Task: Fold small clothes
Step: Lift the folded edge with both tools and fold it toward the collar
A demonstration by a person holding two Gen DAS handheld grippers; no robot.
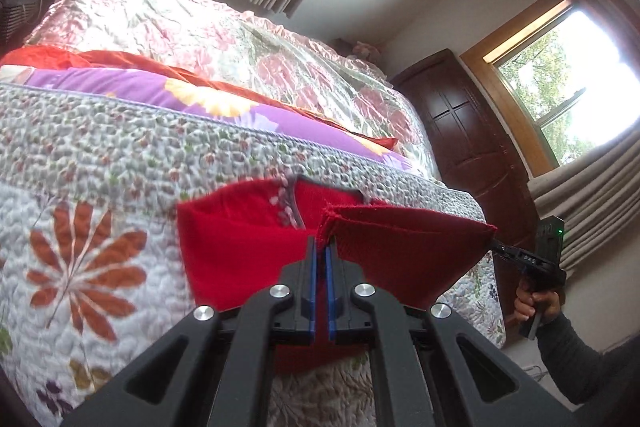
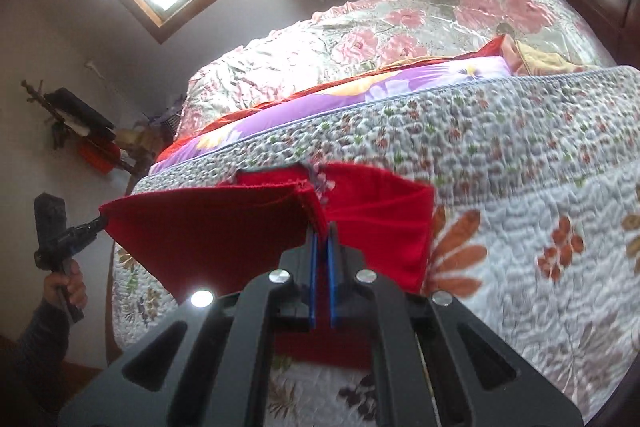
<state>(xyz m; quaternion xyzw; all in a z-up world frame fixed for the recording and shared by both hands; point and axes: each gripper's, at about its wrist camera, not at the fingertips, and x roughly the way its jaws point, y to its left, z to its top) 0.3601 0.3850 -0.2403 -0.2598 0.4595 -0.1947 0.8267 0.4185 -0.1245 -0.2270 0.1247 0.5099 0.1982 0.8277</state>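
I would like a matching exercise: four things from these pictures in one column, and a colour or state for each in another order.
Things:
1. small red knitted garment
2. left gripper
3. dark wooden door
4. purple flowered cloth

States:
A. shut on an edge of cloth
B. lies between the quilts
C. held up at two points
D. stands beside the window

Pairs: 1-C, 2-A, 3-D, 4-B

Bed (image 1: 224,39) with layered covers and a red garment

A white quilt (image 1: 80,195) with orange flowers and a small-print border covers the near part of the bed; beyond its edge lie a purple floral sheet (image 1: 160,87), an orange-red cloth (image 1: 120,61) and a shiny pink-flowered spread (image 2: 420,23) (crinkled all over). The red garment (image 1: 240,247) rests partly on the quilt near the bed's corner, one flap raised off it.
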